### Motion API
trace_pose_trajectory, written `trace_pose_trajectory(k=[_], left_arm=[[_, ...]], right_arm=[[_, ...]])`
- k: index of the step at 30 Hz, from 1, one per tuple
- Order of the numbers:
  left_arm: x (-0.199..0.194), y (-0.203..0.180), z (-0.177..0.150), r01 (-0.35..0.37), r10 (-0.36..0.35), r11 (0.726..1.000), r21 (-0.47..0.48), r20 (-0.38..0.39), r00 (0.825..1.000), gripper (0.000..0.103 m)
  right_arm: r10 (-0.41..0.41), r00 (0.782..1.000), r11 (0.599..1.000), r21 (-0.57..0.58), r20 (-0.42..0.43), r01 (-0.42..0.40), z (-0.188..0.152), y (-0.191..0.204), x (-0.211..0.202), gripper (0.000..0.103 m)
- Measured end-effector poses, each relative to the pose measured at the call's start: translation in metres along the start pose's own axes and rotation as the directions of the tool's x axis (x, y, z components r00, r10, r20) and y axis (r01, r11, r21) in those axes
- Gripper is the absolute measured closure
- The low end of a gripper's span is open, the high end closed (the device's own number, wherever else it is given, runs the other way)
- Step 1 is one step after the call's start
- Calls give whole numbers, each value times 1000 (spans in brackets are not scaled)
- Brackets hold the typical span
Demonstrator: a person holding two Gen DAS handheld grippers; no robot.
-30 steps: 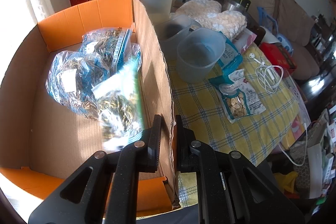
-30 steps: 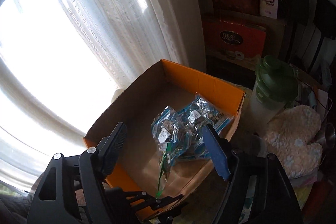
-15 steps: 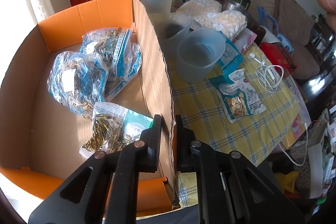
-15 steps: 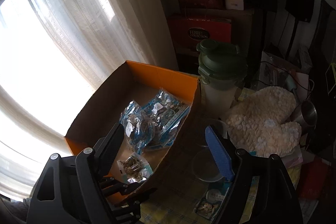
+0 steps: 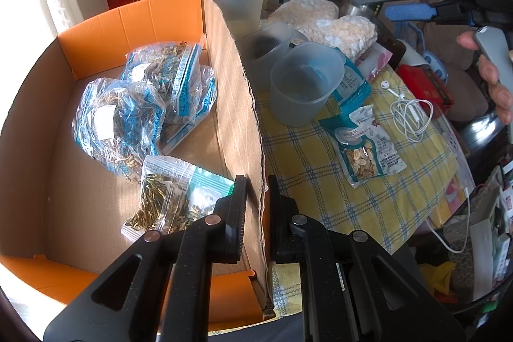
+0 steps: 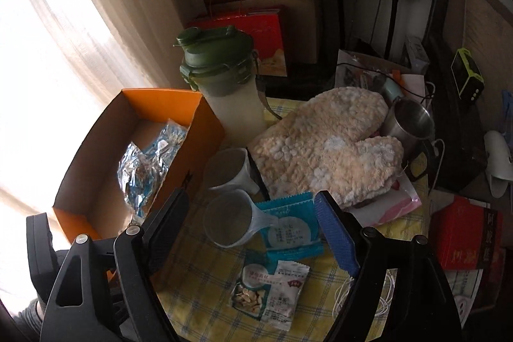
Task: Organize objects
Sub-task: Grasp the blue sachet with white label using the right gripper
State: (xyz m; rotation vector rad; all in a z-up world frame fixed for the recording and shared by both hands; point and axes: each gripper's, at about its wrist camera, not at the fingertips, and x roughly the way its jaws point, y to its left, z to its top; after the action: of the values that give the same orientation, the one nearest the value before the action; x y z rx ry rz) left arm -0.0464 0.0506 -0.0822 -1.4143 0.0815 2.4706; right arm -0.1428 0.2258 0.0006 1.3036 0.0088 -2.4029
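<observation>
Left gripper [image 5: 257,210] jaws clamp the cardboard box [image 5: 237,104] side wall. Right gripper [image 6: 253,233] jaws wide open, empty, above snack packets [image 6: 288,229] on the counter [image 6: 205,284].

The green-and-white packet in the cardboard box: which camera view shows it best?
The left wrist view. There the green-and-white packet lies in plain sight on the floor of the cardboard box, near the left gripper, its dried contents visible. In the right wrist view, the box wall hides it.
</observation>
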Motion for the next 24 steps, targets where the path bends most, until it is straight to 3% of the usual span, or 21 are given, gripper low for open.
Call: trace_pose_trajectory(k=[10,15,24], left_arm=[[0,0,0,-1,1,1000,2,0,1000,92],[1,0,0,-2,2,1000,1,-1,1000,92],[1,0,0,-2,2,1000,2,-1,1000,92]], right_arm=[[-153,987,988,-24,-46,152,-37,-31,34,21],[-173,982,984,-52,-69,170,-53,-34,53,22],[-139,988,989,-71,-73,134,-60,-29,68,24]])
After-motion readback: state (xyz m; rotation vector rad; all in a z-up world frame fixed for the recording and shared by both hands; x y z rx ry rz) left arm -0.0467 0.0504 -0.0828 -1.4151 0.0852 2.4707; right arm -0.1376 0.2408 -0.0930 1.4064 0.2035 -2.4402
